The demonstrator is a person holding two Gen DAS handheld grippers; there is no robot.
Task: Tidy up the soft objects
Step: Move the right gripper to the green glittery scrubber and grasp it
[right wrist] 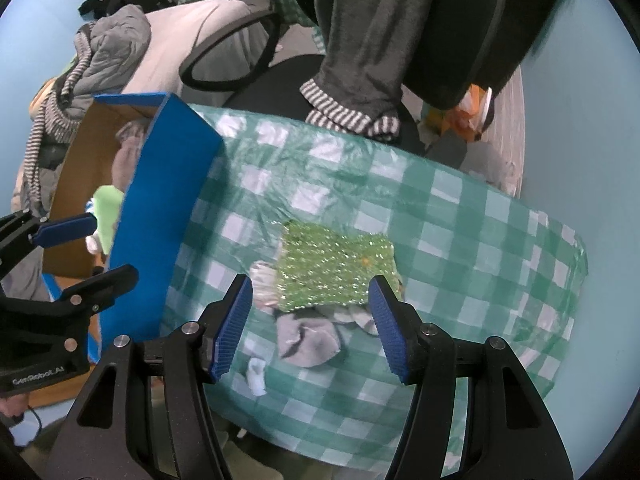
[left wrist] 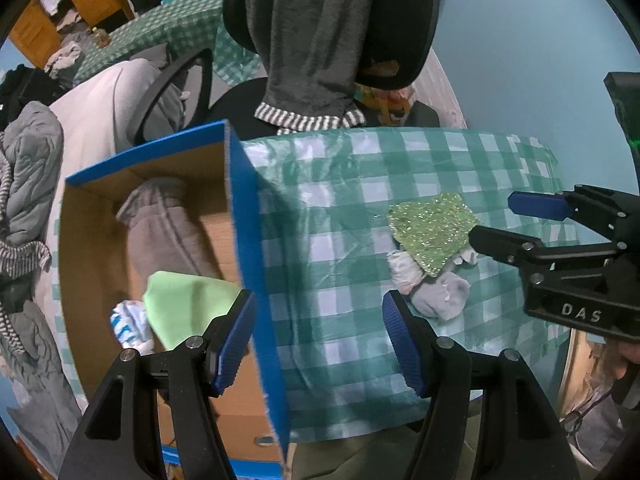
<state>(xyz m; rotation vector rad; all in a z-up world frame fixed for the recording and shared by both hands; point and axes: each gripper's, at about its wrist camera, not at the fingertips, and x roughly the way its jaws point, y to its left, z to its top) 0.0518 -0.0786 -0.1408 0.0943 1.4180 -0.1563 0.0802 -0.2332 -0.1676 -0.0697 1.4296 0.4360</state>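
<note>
Sorting underway: surface [right wrist: 460, 216] under green check cloth; blue box [left wrist: 248, 240] at its left edge, already holding a green cloth [left wrist: 180, 304]. Sparkly green cloth [right wrist: 336, 268] and grey sock [right wrist: 308, 338] remain. Right tongs [right wrist: 310, 328] wide, empty, above them; left tongs [left wrist: 318, 338] wide, empty. Next, likely: descend, pinch.

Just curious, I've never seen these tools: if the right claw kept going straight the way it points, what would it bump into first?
Probably the sparkly light-green cloth on the green checked tablecloth, or the crumpled grey sock lying nearer. Depth is unclear. The right claw is open above them.
</note>
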